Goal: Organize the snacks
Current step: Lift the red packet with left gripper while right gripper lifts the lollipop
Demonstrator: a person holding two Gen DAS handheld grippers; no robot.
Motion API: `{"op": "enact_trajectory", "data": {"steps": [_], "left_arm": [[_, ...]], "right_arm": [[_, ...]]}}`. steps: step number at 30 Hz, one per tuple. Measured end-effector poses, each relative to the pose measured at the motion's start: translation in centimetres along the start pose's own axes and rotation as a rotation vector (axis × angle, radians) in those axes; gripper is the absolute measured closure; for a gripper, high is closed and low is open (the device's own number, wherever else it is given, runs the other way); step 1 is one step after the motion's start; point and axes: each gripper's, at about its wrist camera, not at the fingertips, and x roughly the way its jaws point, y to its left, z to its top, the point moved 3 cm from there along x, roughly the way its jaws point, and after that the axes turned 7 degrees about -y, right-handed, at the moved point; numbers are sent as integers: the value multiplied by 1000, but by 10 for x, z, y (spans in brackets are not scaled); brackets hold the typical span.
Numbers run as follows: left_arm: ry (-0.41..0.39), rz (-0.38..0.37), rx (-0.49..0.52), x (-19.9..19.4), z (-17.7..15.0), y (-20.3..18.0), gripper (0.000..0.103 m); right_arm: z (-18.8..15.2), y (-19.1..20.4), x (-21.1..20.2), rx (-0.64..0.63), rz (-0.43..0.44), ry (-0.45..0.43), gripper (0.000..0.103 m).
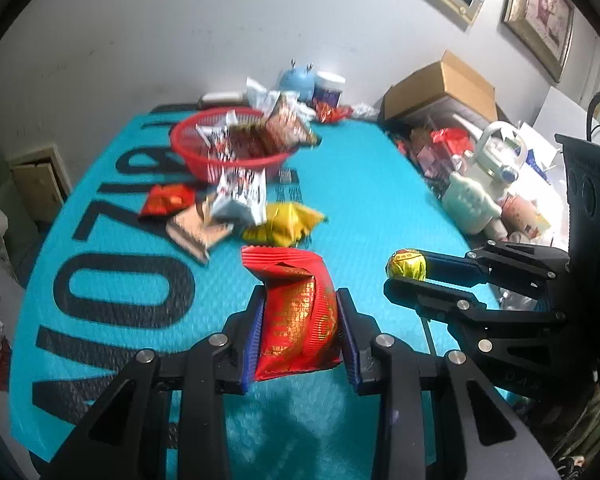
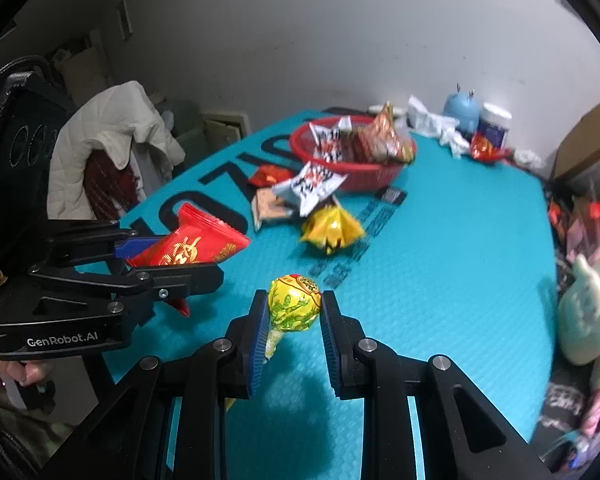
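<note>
Both our tongs loaded above the teal mat
Our left gripper clamps a crinkled red foil packet; our right gripper pinches a yellow-wrapped lollipop, red mesh basket at twelve o'clock

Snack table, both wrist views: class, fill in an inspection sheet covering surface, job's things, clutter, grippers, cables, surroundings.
Surface: turquoise textured mat with black lettering.
Job's things: red plastic mesh basket holding packets; loose packets beside it, including a yellow foil packet.
Clutter: brown cardboard box, blue round figurine, pale green mug.
Grippers: left gripper shut on red foil packet; right gripper shut on yellow-wrapped lollipop.
Cables: nothing seen.
Surroundings: white quilted jacket, framed pictures.
</note>
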Motion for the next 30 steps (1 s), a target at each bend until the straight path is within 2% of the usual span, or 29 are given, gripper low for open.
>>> {"op": "enact_trajectory", "data": {"steps": [14, 19, 30], "left_arm": [[-149, 0, 9, -20, 56, 10, 70], [-193, 19, 15, -21, 83, 19, 70], [-291, -1, 18, -10, 151, 33, 70]], "right_arm": [[62, -1, -15, -47, -30, -112, 78], [87, -5, -10, -61, -47, -145, 78], [149, -29, 14, -73, -77, -205, 78]]}}
